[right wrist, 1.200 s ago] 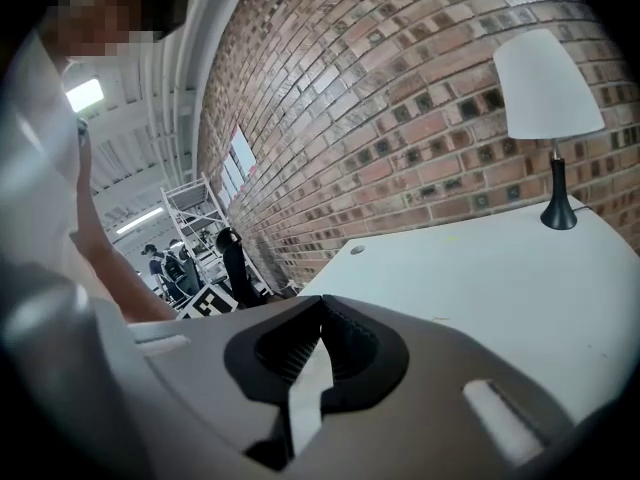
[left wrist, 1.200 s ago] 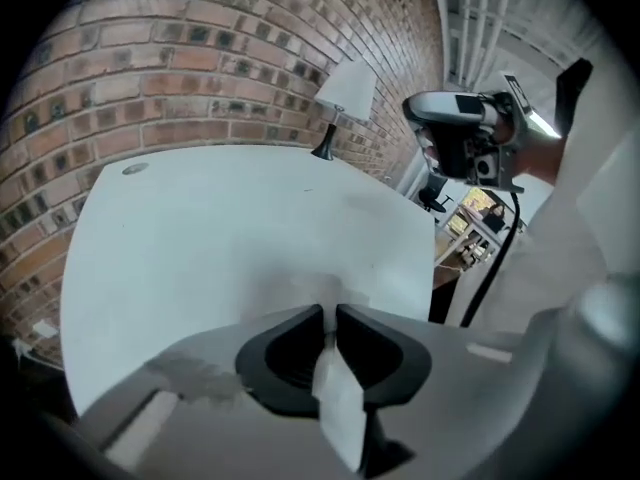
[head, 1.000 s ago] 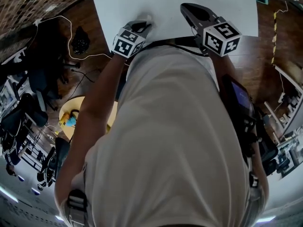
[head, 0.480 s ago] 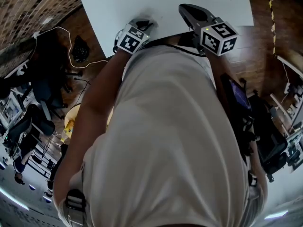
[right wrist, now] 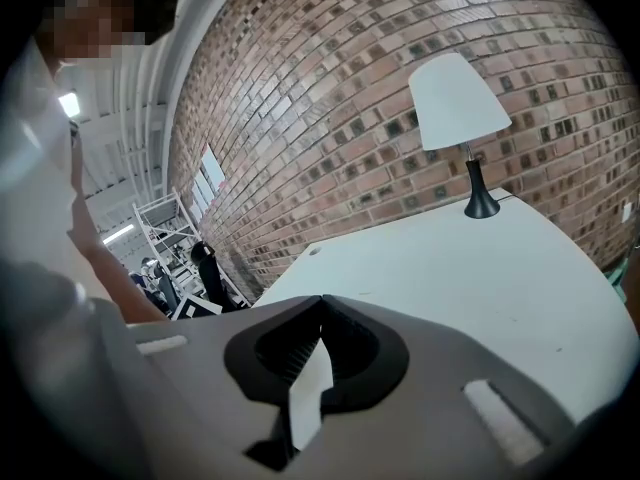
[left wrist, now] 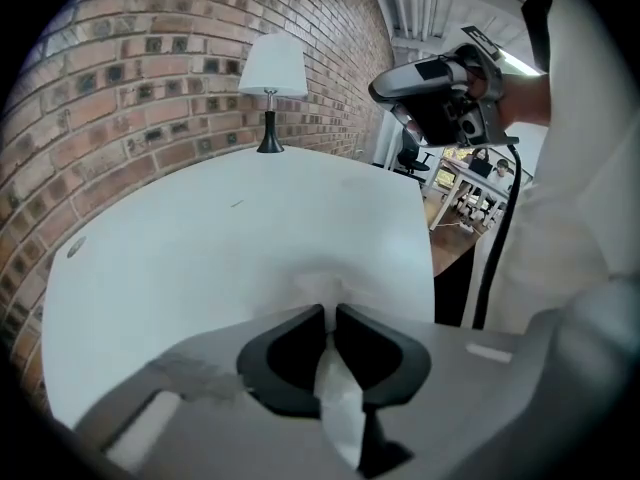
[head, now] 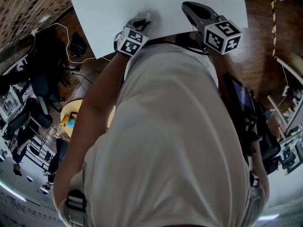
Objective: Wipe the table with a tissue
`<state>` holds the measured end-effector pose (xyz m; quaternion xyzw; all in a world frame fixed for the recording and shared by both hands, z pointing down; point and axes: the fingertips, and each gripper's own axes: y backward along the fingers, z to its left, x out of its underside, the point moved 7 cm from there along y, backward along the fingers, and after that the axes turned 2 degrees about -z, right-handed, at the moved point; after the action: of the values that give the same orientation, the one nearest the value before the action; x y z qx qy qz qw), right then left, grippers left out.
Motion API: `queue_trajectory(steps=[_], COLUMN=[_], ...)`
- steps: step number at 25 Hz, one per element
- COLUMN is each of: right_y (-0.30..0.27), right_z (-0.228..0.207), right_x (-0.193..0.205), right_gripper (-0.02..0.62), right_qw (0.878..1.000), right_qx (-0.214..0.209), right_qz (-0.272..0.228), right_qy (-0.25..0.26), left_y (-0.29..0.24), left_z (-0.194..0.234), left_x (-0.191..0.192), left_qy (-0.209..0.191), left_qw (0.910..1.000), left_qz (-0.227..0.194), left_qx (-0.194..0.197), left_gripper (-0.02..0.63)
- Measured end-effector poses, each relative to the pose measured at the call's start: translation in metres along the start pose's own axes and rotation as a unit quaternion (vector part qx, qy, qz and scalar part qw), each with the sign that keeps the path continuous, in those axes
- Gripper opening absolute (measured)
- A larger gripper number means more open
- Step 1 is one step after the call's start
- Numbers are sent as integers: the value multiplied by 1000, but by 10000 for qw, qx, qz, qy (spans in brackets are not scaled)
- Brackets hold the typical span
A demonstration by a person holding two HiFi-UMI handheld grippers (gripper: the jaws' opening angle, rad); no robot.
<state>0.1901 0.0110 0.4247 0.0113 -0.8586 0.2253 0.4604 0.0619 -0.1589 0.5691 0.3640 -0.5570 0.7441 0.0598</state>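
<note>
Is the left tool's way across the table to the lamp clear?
Probably yes: the left tool, shut on the tissue, faces bare white table up to the lamp; the right tool hangs off to the side.

Bright, even indoor light; the white table [head: 109,13] washes out at twelve o'clock. Fisheye bends the brick wall [left wrist: 150,78], corners go black, nearest foreground blurs.

The left gripper [left wrist: 330,313] has its jaws clamped on a white tissue [left wrist: 318,288], which bunches past the tips against the white table [left wrist: 180,248]. A lamp [left wrist: 272,73] stands at the far edge, beside the brick wall [left wrist: 140,68]. The right gripper [left wrist: 382,90] hangs upper right.
</note>
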Motion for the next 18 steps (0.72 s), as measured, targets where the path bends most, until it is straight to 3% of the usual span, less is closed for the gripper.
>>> queue_trajectory(steps=[11,18], right_y=[5,5], right_z=[-36,-57], right_x=[-14,-19], right_gripper=[8,8], right_qw=[9989,9965], right_qx=[-403,-747], right_qz=[213,361], right_qy=[103,124], left_y=[-24,-47], left_z=[-29,-63], left_x=[-39,-63], left_qy=[446,1489], left_qw=[9990,9859], left_qz=[-59,-152], left_qx=[-36,746], left_gripper=[44,44])
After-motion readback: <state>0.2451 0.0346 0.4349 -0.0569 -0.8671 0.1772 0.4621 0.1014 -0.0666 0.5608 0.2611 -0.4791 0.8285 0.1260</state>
